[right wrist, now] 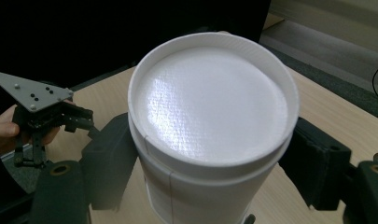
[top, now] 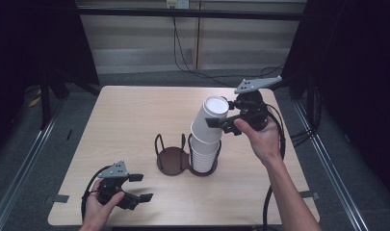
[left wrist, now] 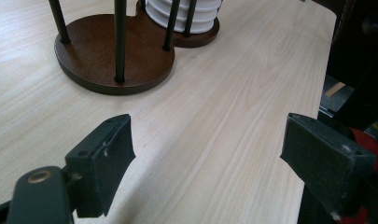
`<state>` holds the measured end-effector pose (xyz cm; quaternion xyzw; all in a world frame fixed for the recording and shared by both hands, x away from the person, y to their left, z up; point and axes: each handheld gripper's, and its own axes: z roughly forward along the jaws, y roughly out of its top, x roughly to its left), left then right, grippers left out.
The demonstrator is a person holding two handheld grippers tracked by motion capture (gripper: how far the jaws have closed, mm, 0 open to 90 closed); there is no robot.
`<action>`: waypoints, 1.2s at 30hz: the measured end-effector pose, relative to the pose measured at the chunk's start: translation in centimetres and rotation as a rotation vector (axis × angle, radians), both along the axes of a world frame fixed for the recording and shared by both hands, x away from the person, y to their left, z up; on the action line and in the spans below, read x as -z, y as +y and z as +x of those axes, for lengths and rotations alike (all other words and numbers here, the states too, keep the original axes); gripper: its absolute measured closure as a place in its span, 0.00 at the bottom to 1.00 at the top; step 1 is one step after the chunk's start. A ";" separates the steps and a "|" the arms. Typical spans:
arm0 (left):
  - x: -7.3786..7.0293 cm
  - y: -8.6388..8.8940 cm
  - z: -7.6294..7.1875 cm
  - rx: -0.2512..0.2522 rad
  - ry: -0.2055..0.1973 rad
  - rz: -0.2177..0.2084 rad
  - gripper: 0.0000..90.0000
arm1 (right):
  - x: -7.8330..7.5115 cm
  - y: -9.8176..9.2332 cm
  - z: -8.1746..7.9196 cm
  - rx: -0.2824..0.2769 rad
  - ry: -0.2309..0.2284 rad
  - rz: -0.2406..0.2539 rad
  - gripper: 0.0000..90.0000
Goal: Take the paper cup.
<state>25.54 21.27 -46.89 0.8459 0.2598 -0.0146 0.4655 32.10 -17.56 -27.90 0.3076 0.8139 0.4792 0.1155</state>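
An upturned white paper cup (top: 209, 120) (right wrist: 214, 102) tilts above a stack of white cups (top: 204, 155) (left wrist: 182, 14), its rim over the stack's top. My right gripper (top: 219, 120) (right wrist: 214, 168) is shut on this cup, one pad on each side of its wall. The stack stands in the right ring of a dark brown two-ring cup holder (top: 171, 159) (left wrist: 98, 60); the left ring holds nothing. My left gripper (top: 142, 186) (left wrist: 207, 158) rests low near the table's front left, open, with bare wood between its pads.
The light wooden table (top: 135, 115) has bare room left of and behind the holder. Cables (top: 183, 57) trail on the floor beyond the far edge. Dark curtains and metal floor rails flank the table.
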 end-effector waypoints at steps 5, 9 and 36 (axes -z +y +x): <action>0.0 0.0 0.0 0.004 0.000 0.004 0.18 | -0.3 -0.5 -0.2 0.004 -0.013 0.036 0.27; 0.0 0.0 0.0 0.003 0.001 0.004 0.18 | -0.4 -0.7 -0.2 0.008 -0.012 0.060 0.27; -0.2 -0.2 0.0 0.004 -0.007 -0.005 0.18 | -1.3 -3.1 -1.0 0.022 -0.046 0.259 0.27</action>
